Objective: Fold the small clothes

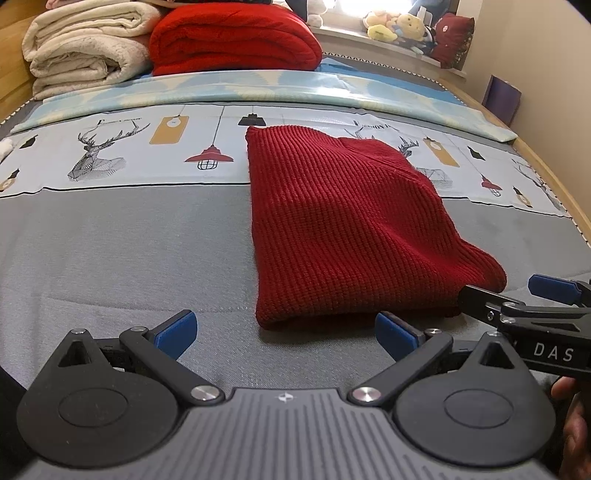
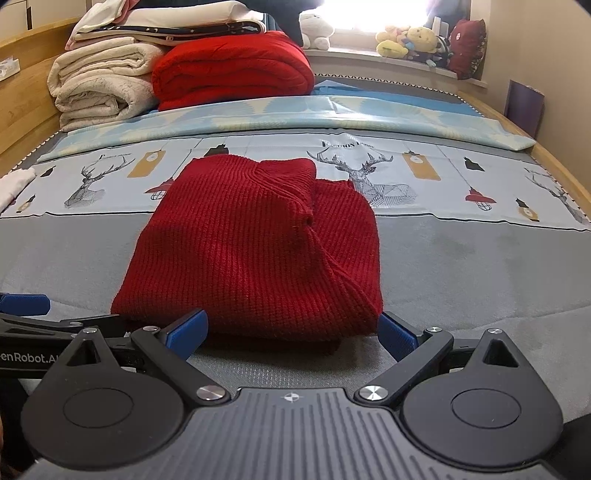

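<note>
Dark red ribbed knit, a small sweater [image 1: 343, 229], folded into a compact rectangle and lying flat on the grey bedspread [image 1: 122, 243]; far end reaching onto the pale printed band of deer and lamps [image 1: 99, 155]; in the right wrist view, 1 folded layer lapped over the top with a slanting edge down the right side. Left gripper [image 1: 286, 332] low over the grey cloth, just left of the sweater's near edge; tongs spread wide, blue pads [image 1: 177, 334] apart, nothing pinched between them; near left corner of the knit just ahead of the gap. Right gripper [image 2: 293, 332] squarely before the sweater's near edge, tongs likewise spread wide; blue pads [image 2: 188, 332] flanking the near hem, right pad close against the knit's right corner, contact impossible to tell; nothing clamped. Seen from the left wrist camera, the right tool's black finger tip up against the sweater's near right corner, with part of a hand at the frame edge behind it. Beyond, at the head of the bed: a bright red folded blanket [image 1: 232, 37] beside a stack of cream blankets [image 1: 85, 48]; plush toys [image 1: 399, 24] on the window ledge; wooden bed frame [image 2: 22, 96] along the left.
</note>
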Motion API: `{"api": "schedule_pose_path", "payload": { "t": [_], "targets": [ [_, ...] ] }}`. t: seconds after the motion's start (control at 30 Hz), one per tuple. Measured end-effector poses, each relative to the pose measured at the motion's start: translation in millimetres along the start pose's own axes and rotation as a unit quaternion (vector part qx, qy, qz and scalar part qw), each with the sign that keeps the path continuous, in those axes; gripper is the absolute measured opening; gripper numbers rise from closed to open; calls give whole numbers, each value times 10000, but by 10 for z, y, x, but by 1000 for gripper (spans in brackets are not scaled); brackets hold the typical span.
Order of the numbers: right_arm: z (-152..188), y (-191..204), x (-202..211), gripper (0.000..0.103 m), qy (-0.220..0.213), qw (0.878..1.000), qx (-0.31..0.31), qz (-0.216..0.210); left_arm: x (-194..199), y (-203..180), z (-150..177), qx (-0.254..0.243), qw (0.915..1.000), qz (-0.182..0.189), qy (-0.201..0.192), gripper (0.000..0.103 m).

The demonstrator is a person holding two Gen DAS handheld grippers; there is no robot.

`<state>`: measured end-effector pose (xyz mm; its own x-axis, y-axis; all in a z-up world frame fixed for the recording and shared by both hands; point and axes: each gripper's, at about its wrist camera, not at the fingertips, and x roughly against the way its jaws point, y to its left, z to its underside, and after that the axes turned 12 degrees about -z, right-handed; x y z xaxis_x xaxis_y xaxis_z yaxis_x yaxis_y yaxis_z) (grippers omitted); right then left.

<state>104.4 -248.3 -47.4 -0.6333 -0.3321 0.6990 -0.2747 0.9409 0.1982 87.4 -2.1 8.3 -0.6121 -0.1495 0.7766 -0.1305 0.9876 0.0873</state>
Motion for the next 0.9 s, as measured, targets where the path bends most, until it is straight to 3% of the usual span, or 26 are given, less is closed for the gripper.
{"api": "schedule_pose_path", "payload": {
  "t": [0.9],
  "targets": [
    [-21,9,-45,98,18,10000,-22,-5,-13,-10,-13,-7,10000,2,0,103]
  ]
}}
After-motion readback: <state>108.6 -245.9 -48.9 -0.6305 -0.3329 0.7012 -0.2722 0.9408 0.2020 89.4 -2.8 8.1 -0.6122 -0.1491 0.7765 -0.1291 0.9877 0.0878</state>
